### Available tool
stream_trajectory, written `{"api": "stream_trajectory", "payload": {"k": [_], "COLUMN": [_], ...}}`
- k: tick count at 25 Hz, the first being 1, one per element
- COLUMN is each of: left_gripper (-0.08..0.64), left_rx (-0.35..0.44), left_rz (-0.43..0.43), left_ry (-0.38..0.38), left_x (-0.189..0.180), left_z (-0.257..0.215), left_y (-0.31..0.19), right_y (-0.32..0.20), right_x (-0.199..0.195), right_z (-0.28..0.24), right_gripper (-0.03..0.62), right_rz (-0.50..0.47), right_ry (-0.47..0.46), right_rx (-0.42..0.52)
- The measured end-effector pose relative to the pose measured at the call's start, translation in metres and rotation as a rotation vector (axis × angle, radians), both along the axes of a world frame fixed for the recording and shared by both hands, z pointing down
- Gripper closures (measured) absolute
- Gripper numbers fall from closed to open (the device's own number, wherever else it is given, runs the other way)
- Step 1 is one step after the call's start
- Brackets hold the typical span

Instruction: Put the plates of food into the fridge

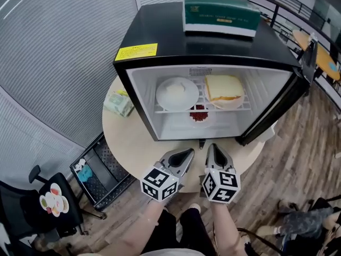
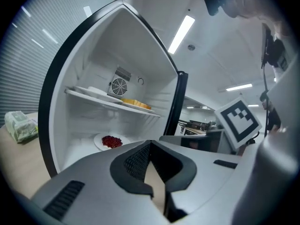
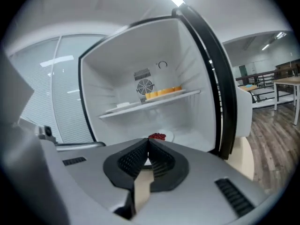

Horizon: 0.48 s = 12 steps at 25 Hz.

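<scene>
The small black fridge (image 1: pixel 136 52) stands open on a round table (image 1: pixel 128 137). On its wire shelf sit a white plate with pale food (image 1: pixel 177 93) and a plate with a sandwich (image 1: pixel 224 91). A plate of red food (image 1: pixel 200 114) lies on the fridge floor, also seen as the red food plate (image 2: pixel 109 141) and the red food (image 3: pixel 158 136). My left gripper (image 1: pixel 183 154) and right gripper (image 1: pixel 210 151) hover side by side just in front of the fridge opening, both shut and empty. The left gripper (image 2: pixel 149 144) and right gripper (image 3: pixel 148 142) each show tips pressed together.
The fridge door (image 1: pixel 277 108) swings open to the right. A green box (image 1: pixel 221 14) lies on the fridge top. A wrapped packet (image 1: pixel 118 102) rests on the table left of the fridge. A black wire cart (image 1: pixel 101 172) and a chair (image 1: pixel 48 204) stand at lower left.
</scene>
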State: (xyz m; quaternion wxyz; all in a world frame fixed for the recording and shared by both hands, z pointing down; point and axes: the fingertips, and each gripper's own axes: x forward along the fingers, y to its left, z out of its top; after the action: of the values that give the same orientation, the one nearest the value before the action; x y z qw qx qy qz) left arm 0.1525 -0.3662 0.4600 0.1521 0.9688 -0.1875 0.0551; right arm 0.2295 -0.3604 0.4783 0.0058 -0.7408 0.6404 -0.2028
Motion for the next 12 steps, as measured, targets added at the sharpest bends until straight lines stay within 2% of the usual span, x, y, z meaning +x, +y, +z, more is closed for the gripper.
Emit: {"api": "stream_trajectory", "payload": {"k": [3, 5, 7, 12], "left_gripper": [0.555, 0.555, 0.555, 0.555], "left_rx": [0.058, 0.068, 0.070, 0.125], "left_rz": [0.032, 0.042, 0.060, 0.076], "left_ry": [-0.032, -0.033, -0.028, 0.015], "left_x": [-0.002, -0.004, -0.003, -0.002], "left_z": [-0.011, -0.018, -0.024, -0.040], "left_y": [0.025, 0.042, 0.059, 0.083], "right_y": [0.035, 0.059, 0.083, 0.117], "right_x": [-0.021, -0.034, -0.040, -0.037], "right_z": [-0.029, -0.043, -0.050, -0.053], "right_gripper": [0.584, 0.584, 0.584, 0.584], "right_rz": [-0.035, -0.064, -0.080, -0.071], "right_ry": [-0.011, 0.042, 0.086, 0.073], "right_rx": [0.065, 0.080, 0.080, 0.122]}}
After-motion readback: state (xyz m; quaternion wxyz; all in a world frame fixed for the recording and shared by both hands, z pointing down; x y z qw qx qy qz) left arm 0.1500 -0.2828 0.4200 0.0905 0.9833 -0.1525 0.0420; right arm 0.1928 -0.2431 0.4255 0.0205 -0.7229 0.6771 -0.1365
